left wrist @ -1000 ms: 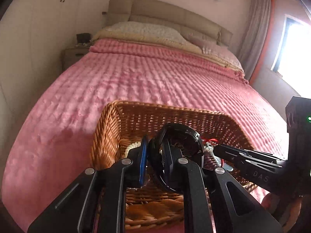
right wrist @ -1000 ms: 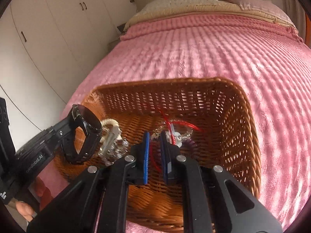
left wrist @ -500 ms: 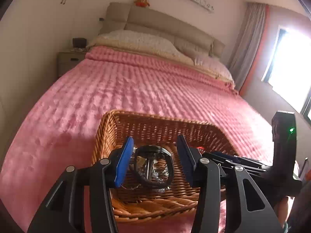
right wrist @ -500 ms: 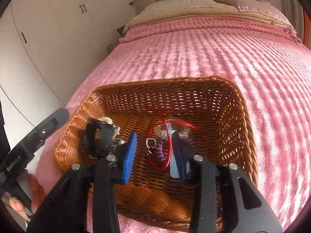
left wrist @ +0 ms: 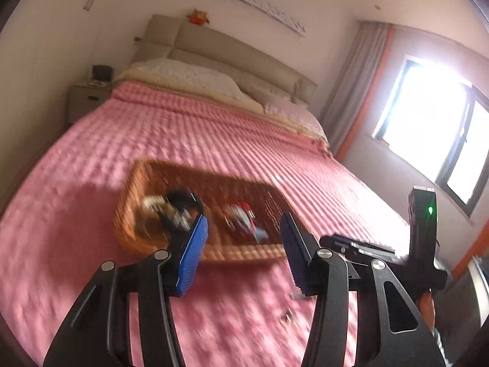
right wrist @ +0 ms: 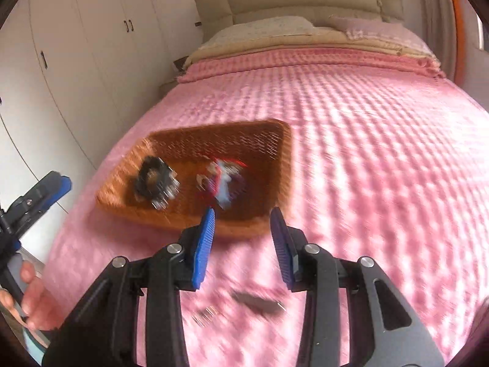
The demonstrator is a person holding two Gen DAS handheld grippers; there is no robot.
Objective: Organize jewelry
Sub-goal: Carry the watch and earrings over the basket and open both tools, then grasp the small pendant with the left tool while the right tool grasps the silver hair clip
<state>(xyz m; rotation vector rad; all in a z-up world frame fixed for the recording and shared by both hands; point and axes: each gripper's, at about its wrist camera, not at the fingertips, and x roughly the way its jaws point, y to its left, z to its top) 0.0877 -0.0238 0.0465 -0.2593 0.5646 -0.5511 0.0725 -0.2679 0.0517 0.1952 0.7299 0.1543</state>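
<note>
Both grippers were clear of the wicker basket (right wrist: 256,223) at this point. Left gripper (left wrist: 244,244) had its blue pads spread and its jaws were opening, with nothing between them, just pink bedspread (left wrist: 152,140) and the near rim of the basket behind the gap. Right gripper (right wrist: 241,241) was spread too, nothing pinched, hanging over the blanket just short of the basket's near edge.

Jewelry-wise, everything sat inside the basket, which lay flat on the bed. On its left side was a black watch (right wrist: 152,177) lying on or against some silvery, sparkly pieces (right wrist: 165,198); too blurred to say exactly what those were. Toward the middle was a tangle of red cord with purple and pale bits (right wrist: 221,182), apart from the watch. Same layout showed from the left camera, watch (left wrist: 183,202) on the left, red bundle (left wrist: 241,220) right of it.

Two small things lay loose on the bedspread in front of the basket, a dark strip (right wrist: 256,302) and a small metallic piece (right wrist: 204,315), both smeared by blur. A person's hand (right wrist: 36,299) showed at the lower left of the right camera's view, holding the left gripper's handle.
</note>
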